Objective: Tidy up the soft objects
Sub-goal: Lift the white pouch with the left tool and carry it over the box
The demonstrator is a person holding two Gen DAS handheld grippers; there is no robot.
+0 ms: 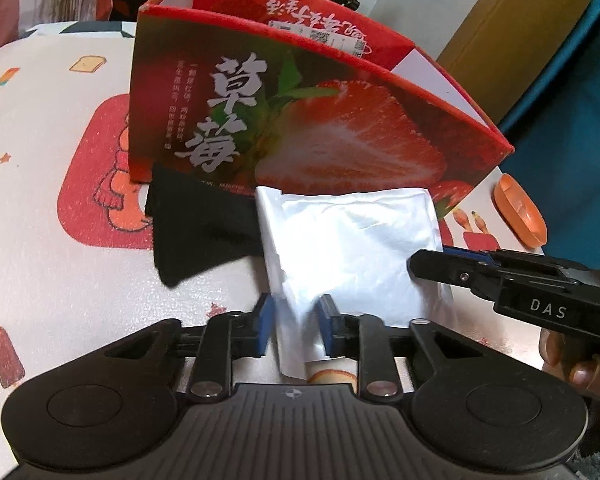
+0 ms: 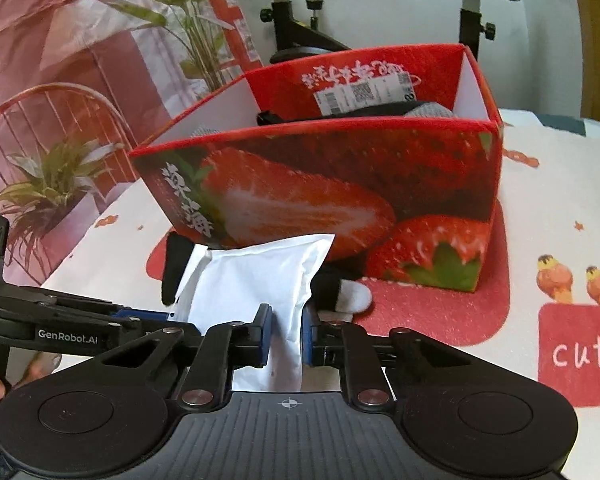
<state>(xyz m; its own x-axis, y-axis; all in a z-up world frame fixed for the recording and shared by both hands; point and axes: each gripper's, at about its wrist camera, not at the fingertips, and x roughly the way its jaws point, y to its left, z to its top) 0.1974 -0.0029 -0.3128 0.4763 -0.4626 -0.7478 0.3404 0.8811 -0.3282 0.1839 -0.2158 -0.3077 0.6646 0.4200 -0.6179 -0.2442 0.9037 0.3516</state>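
A soft white pouch [image 1: 352,248] is held just in front of the red strawberry box [image 1: 340,120]. My left gripper [image 1: 294,326] is shut on the pouch's near left corner. My right gripper [image 2: 286,330] is shut on its other edge, and it shows in the left wrist view as a black arm [image 1: 460,272] at the pouch's right side. In the right wrist view the pouch [image 2: 256,276] hangs before the box [image 2: 340,184]. A black sock [image 1: 196,228] lies under the pouch against the box; its white toe [image 2: 352,294] shows on the right. Dark and grey soft items [image 2: 380,110] lie inside the box.
The table has a white cloth with red cartoon prints [image 1: 60,128]. An orange oval object [image 1: 520,212] lies at the right of the box. A potted plant [image 2: 52,184] and a red wire chair [image 2: 40,120] stand beyond the table's left edge. An exercise bike [image 2: 300,20] stands behind.
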